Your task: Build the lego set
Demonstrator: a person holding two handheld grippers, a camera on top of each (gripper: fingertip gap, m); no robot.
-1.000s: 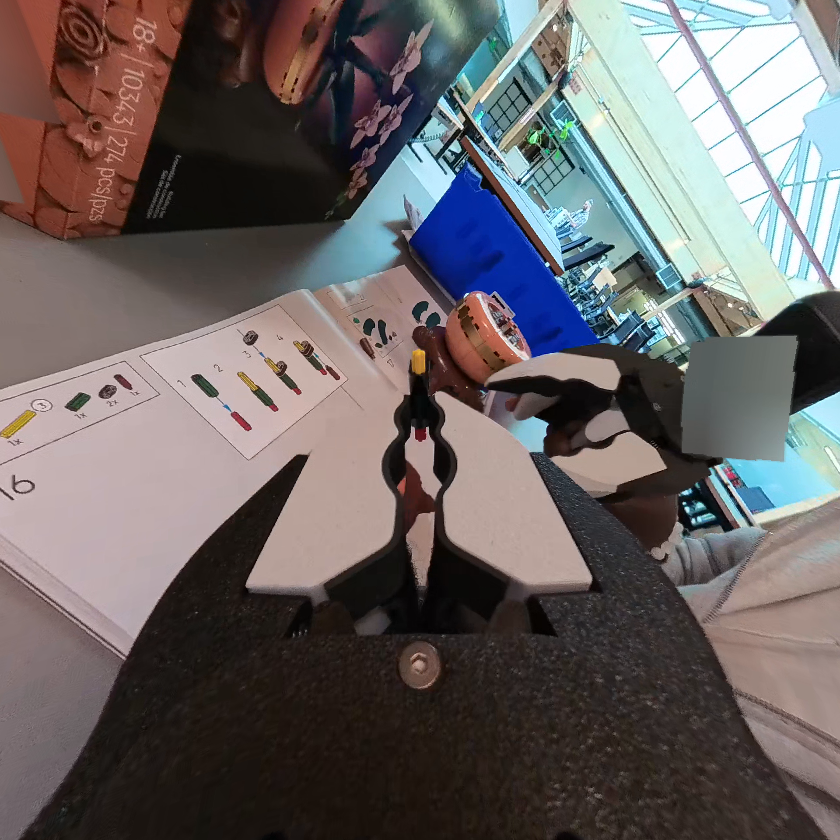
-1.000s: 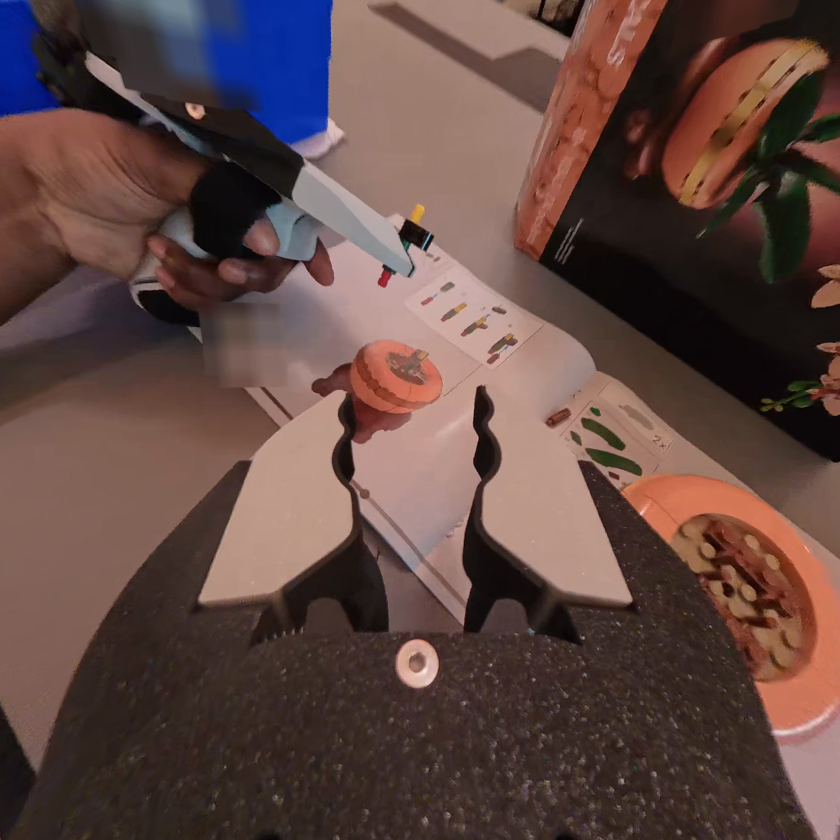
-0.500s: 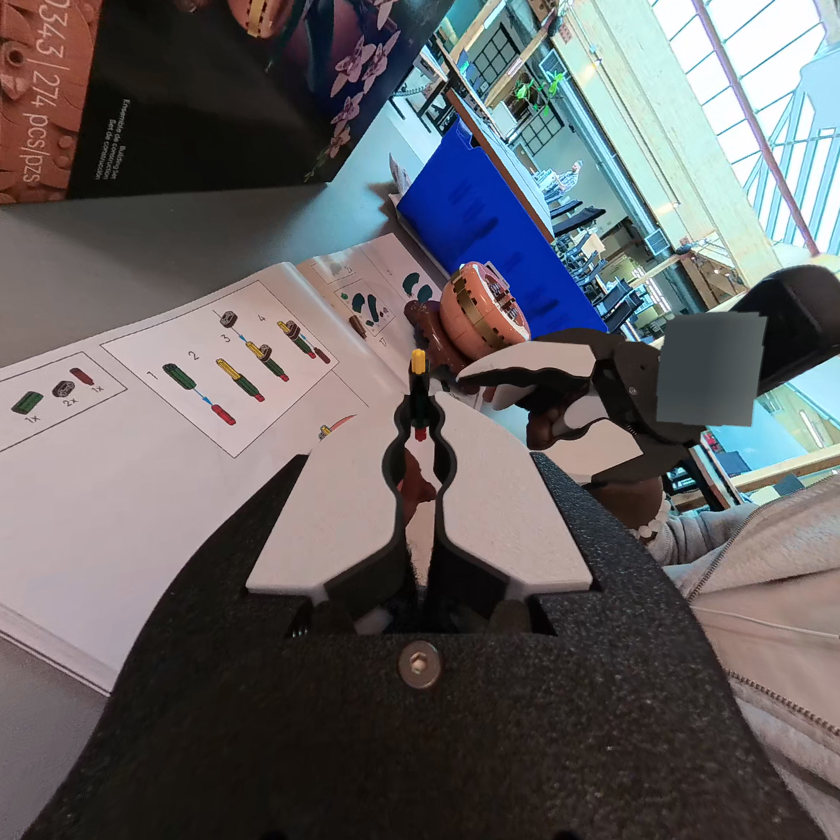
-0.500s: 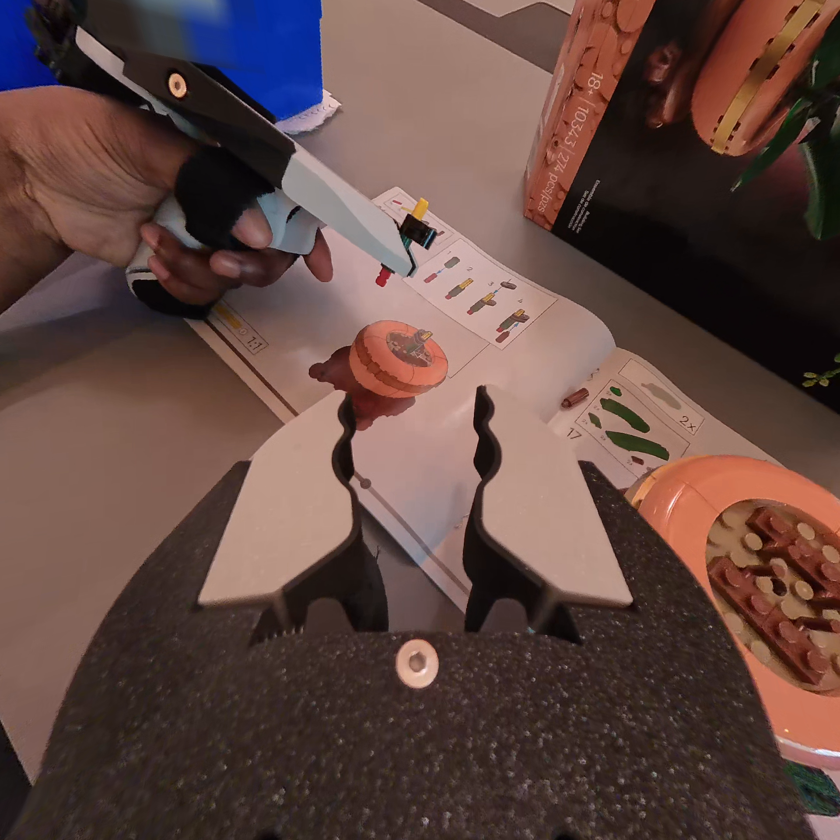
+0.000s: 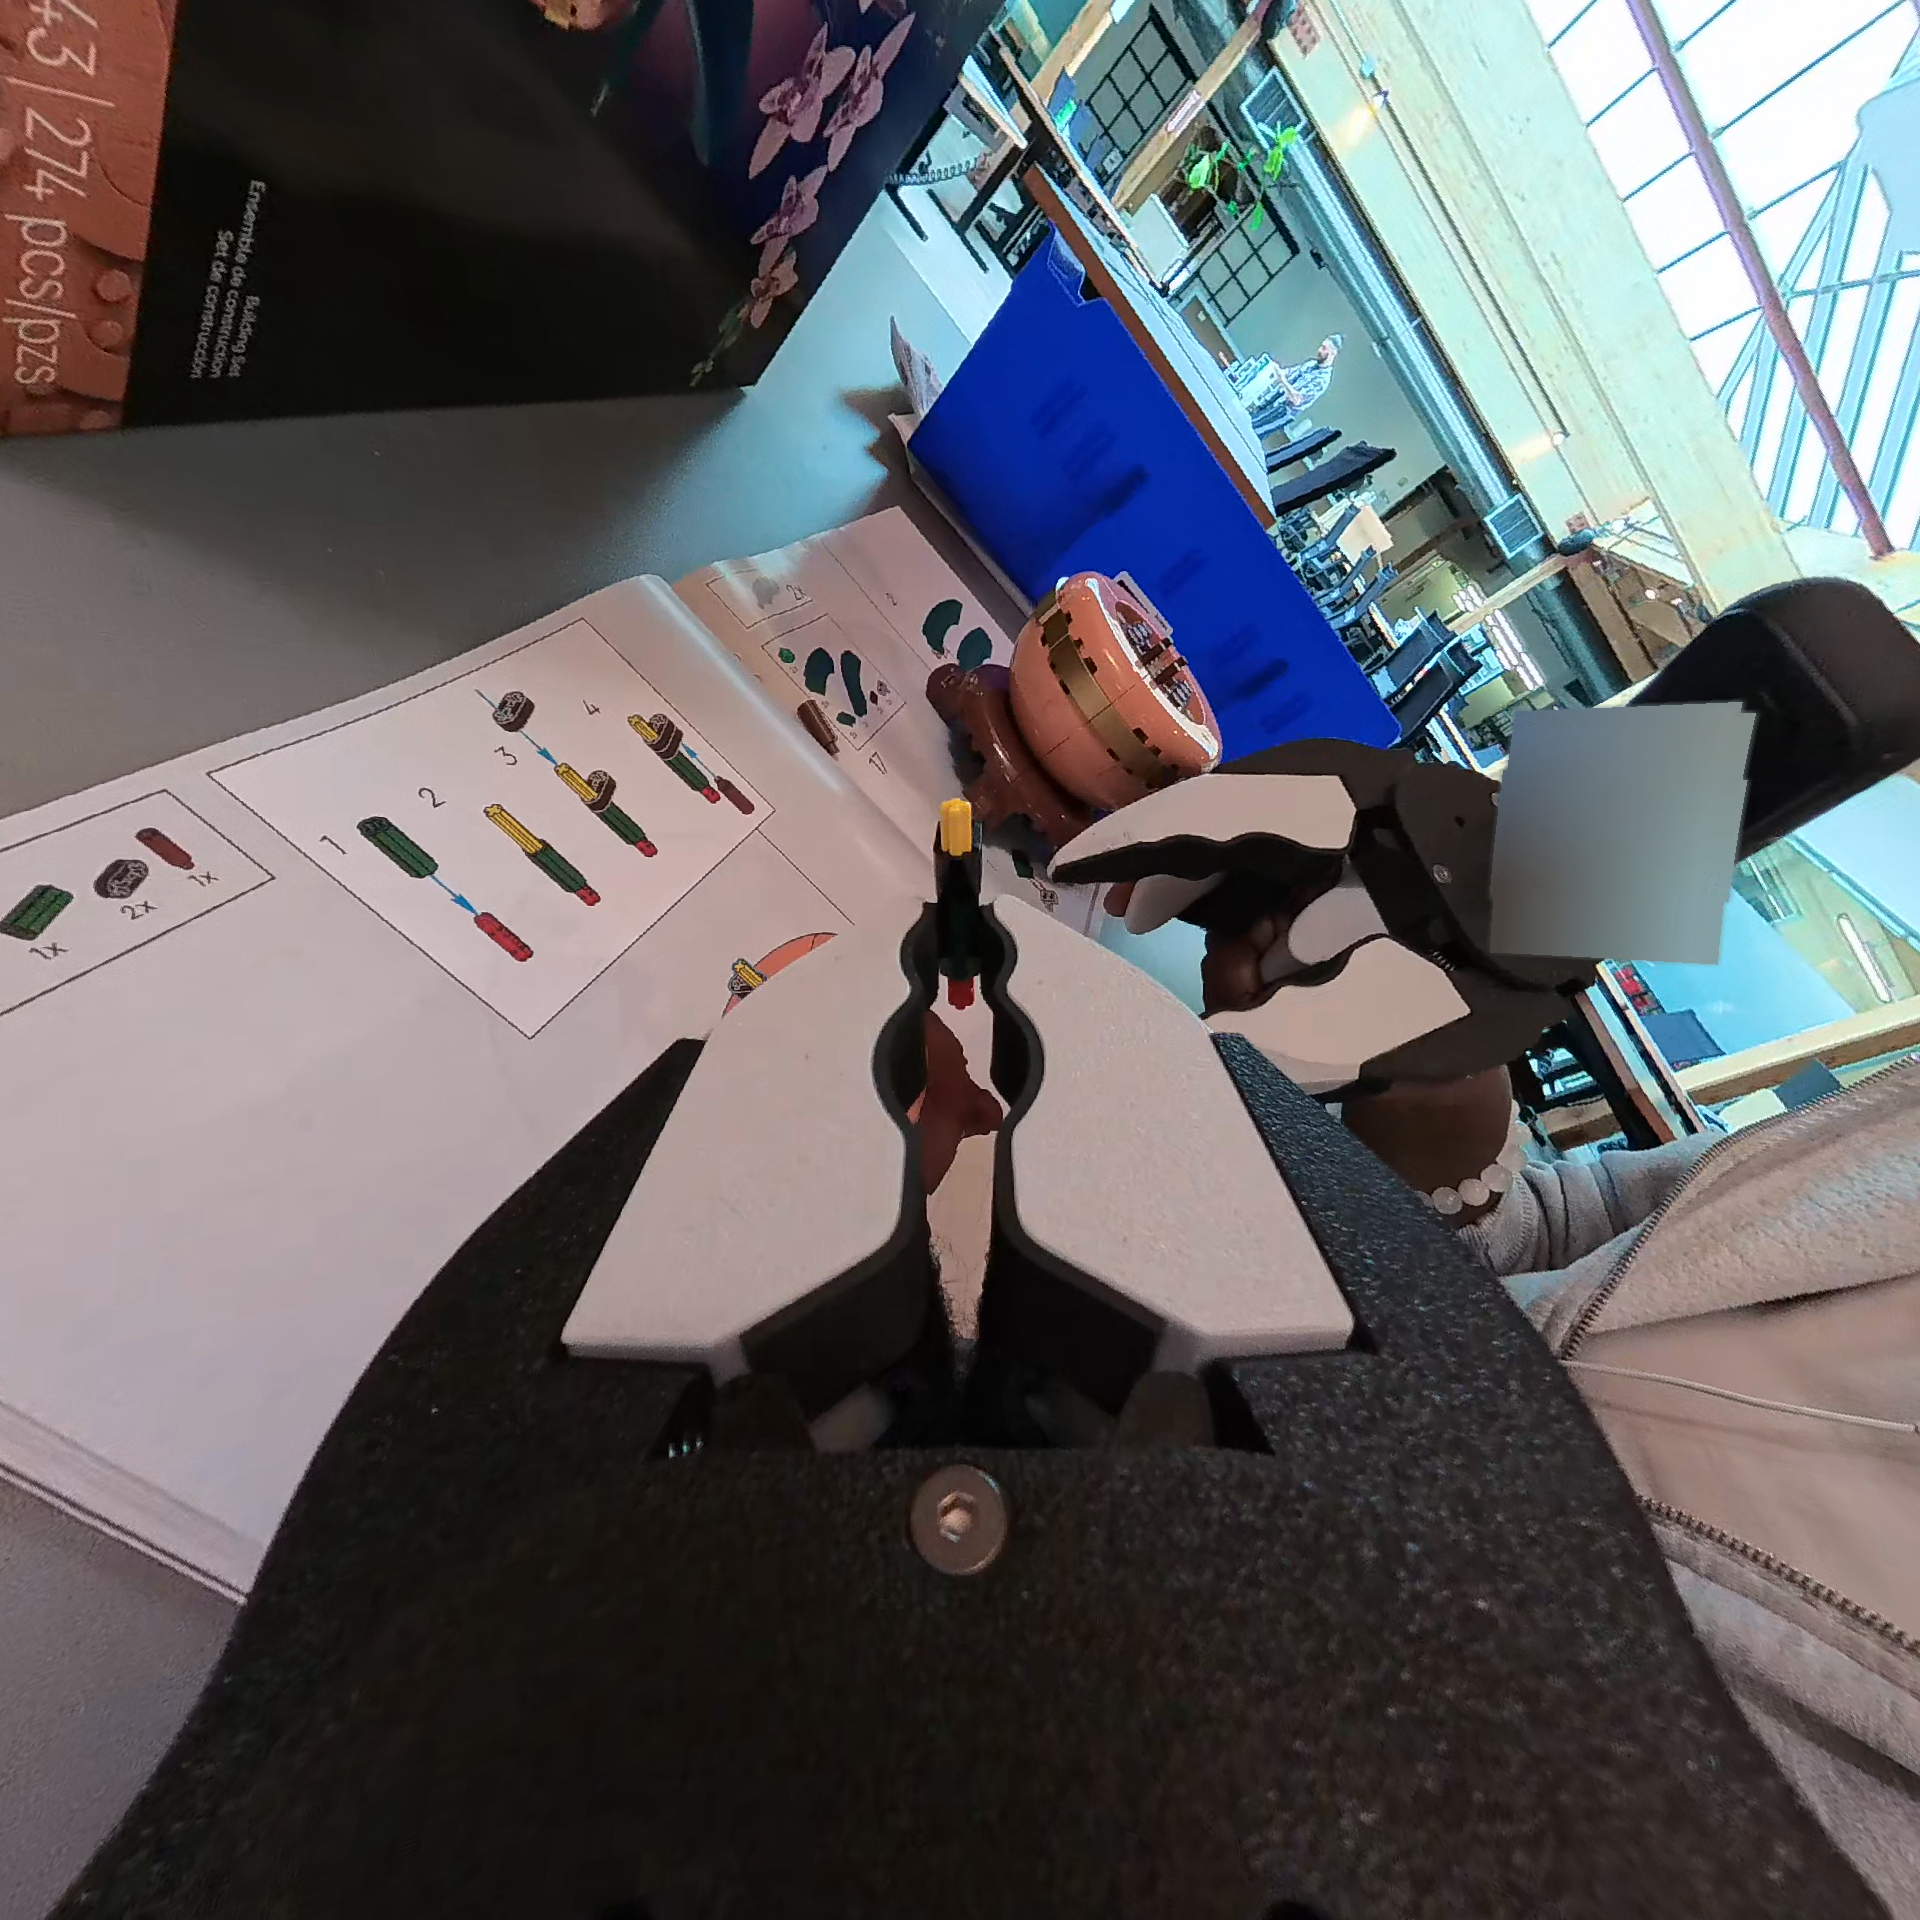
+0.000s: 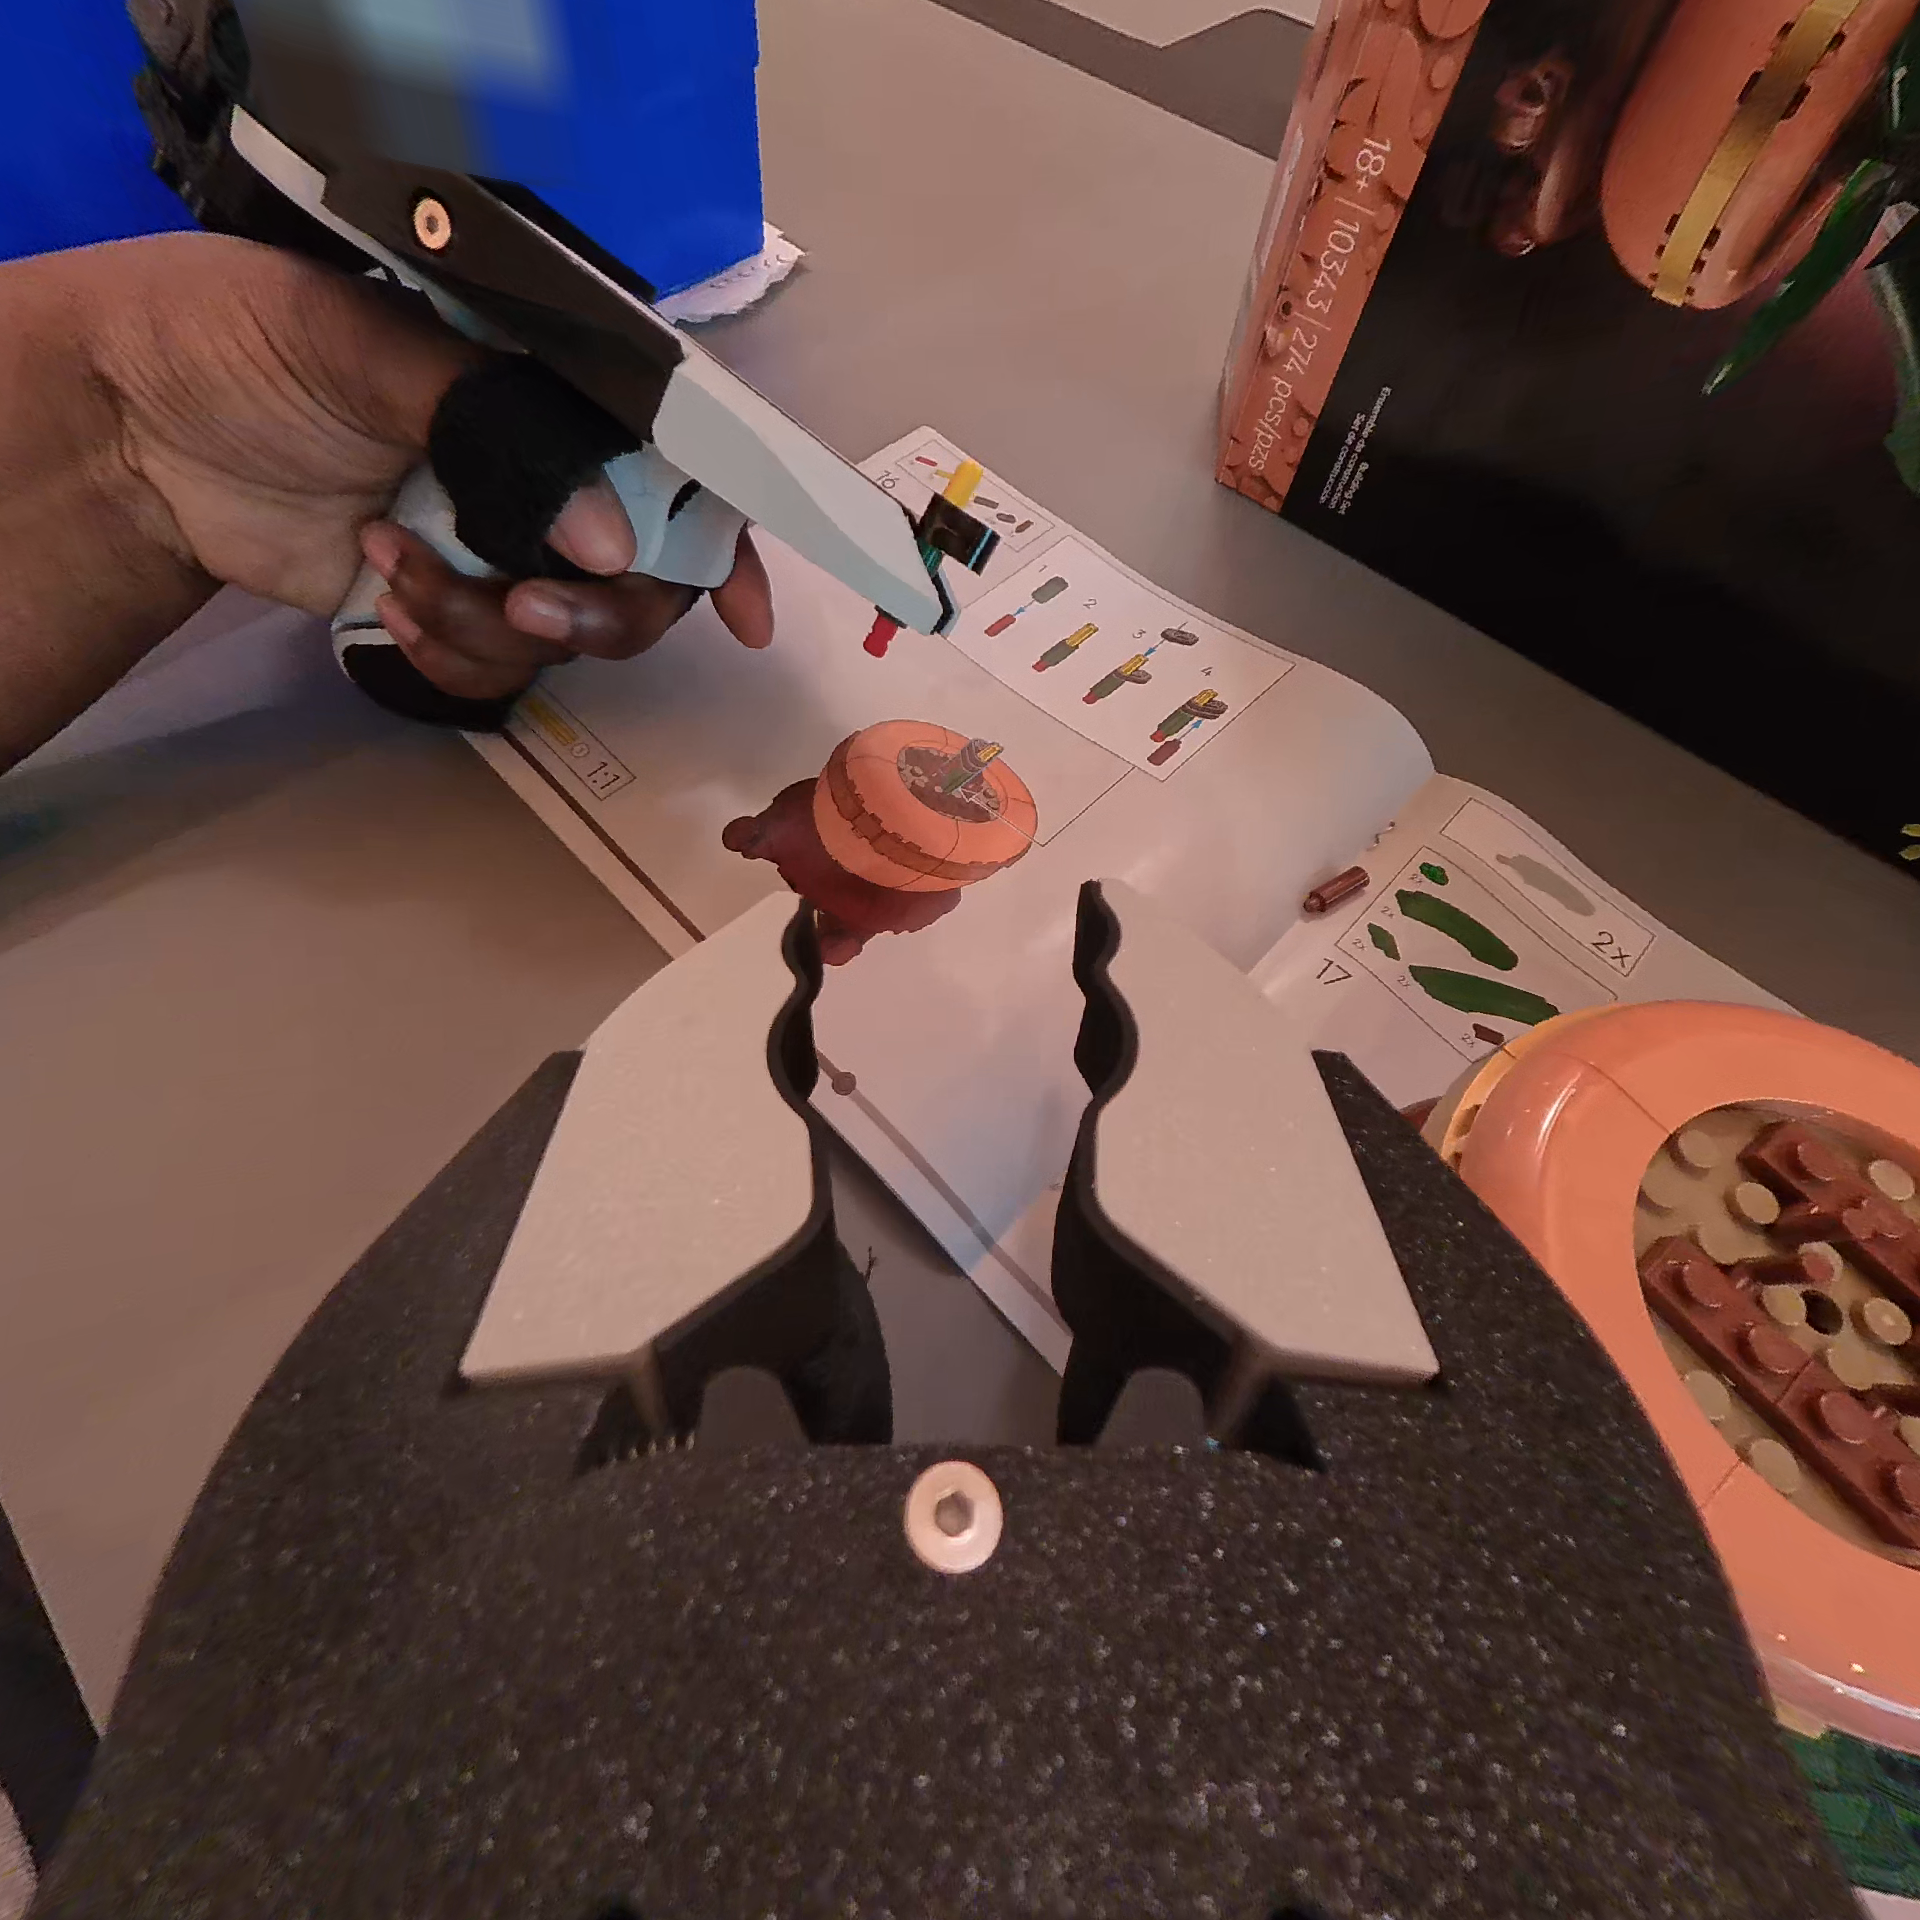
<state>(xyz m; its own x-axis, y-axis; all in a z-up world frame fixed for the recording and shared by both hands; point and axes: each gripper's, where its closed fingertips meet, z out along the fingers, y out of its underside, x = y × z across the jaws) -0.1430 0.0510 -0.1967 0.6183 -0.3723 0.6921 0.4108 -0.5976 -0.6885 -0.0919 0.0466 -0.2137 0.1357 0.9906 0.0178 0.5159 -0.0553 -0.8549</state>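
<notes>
Pinching a slim stem assembly (image 5: pixel 956 904) of yellow axle, dark green sleeve and red pin, the left gripper (image 5: pixel 958 935) holds it above the open instruction booklet (image 5: pixel 312 1039), its fingers pressed together on the green middle. The right gripper (image 6: pixel 940 925) hangs nearby with fingers spread and nothing between them, just short of the salmon-pink flowerpot (image 6: pixel 1756 1278), which stands at the near right on the booklet's far page.

Judged from these views, the stem is light, rigid and slick plastic, likely to twist or pop apart if squeezed at either end; the green sleeve looks the safest hold. The pot seems heavier and stiff, best taken by its rounded rim, since the brown plates (image 6: pixel 1808 1247) inside could shift under pressure. A small brown pin (image 6: pixel 1335 890) lies loose on the page near the fold.

All this rests on a smooth grey table (image 6: pixel 312 1039), with the set's box (image 6: pixel 1558 312) upright at the far side and a blue bin (image 5: pixel 1122 499) beyond the booklet. Behind stretches a bright, glass-roofed workshop hall with desks and chairs.
</notes>
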